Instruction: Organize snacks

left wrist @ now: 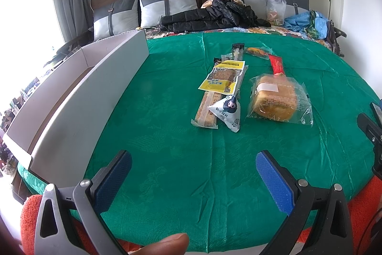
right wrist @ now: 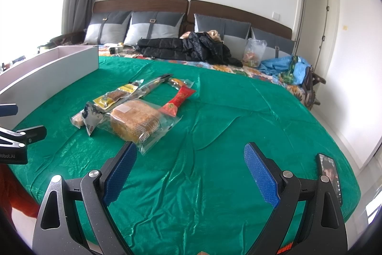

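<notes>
Green bedspread (right wrist: 214,135): shiny satin-like cloth w/ woven pattern, creased. White box (left wrist: 78,97), left of frame: matt, smooth board. Bread pack (left wrist: 279,97), centre: clear glossy plastic film, crinkly; red wrapper (left wrist: 277,65) just behind it also glossy. Yellow-label pack (left wrist: 224,78): clear film w/ paper-like label. Left gripper (left wrist: 193,181) & right gripper (right wrist: 188,173): blue pads w/ rough dotted texture, on black matt plastic and grey speckled metal-look arms w/ bright rivets. Headboard (right wrist: 143,5), upper frame: dark wood. Black jacket (right wrist: 188,47): quilted, slight sheen. Phone (right wrist: 330,173), lower right: glossy screen.

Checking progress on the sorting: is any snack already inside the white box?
No. In the right wrist view the white box shows no snack inside, and the bread packet lies on the green cover.
</notes>
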### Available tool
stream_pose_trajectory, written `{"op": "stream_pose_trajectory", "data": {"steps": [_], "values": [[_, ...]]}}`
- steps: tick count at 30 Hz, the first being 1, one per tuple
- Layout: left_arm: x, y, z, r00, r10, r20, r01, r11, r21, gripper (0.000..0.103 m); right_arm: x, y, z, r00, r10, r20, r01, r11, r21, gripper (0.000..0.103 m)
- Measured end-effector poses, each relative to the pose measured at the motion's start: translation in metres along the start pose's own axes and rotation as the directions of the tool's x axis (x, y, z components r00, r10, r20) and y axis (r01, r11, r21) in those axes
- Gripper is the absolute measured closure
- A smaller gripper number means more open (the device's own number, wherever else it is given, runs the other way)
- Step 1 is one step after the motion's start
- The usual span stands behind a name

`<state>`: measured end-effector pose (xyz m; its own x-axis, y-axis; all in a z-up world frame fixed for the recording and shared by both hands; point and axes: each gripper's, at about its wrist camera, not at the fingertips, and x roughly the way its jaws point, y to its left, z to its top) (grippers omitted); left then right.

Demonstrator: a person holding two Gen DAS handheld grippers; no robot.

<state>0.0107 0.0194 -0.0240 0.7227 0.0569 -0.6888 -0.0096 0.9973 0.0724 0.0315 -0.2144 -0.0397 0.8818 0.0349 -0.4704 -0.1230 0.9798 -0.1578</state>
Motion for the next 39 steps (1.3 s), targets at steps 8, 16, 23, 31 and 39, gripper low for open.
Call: {"op": "stream_pose_trajectory", "data": {"steps": [8,16,23,31,39], "values": [[0.0021,-0.0001,-0.0039,1.000,0.003,-0.007,-0.003,1.000,0.000,0.000,0.0002,-0.0004,0.0001,1.000,0.000,0.000,0.000,1.000,0.000,0.010],[0.0025,-0.0013,-0.0031,1.000,0.004,-0.011,-0.004,1.000,0.001,0.000,0.0004,0.0000,0.0000,1.000,0.000,0.000,0.000,1.000,0.001,0.010],[0.0039,-0.0022,-0.0029,1.000,0.005,-0.016,-0.005,1.000,0.002,0.000,0.0006,-0.0007,0.0006,1.000,0.000,-0.001,0.000,1.000,0.001,0.010],[0.0035,-0.0008,-0.0023,0.999,0.006,-0.034,-0.006,1.000,-0.002,0.000,0.0007,-0.0008,0.0007,1.000,-0.001,-0.001,0.001,1.000,0.001,0.010],[0.0086,0.0023,-0.0033,0.998,0.001,-0.067,-0.001,1.000,-0.010,0.000,0.0008,-0.0008,0.0007,1.000,-0.001,-0.003,0.001,1.000,0.001,0.010]]}}
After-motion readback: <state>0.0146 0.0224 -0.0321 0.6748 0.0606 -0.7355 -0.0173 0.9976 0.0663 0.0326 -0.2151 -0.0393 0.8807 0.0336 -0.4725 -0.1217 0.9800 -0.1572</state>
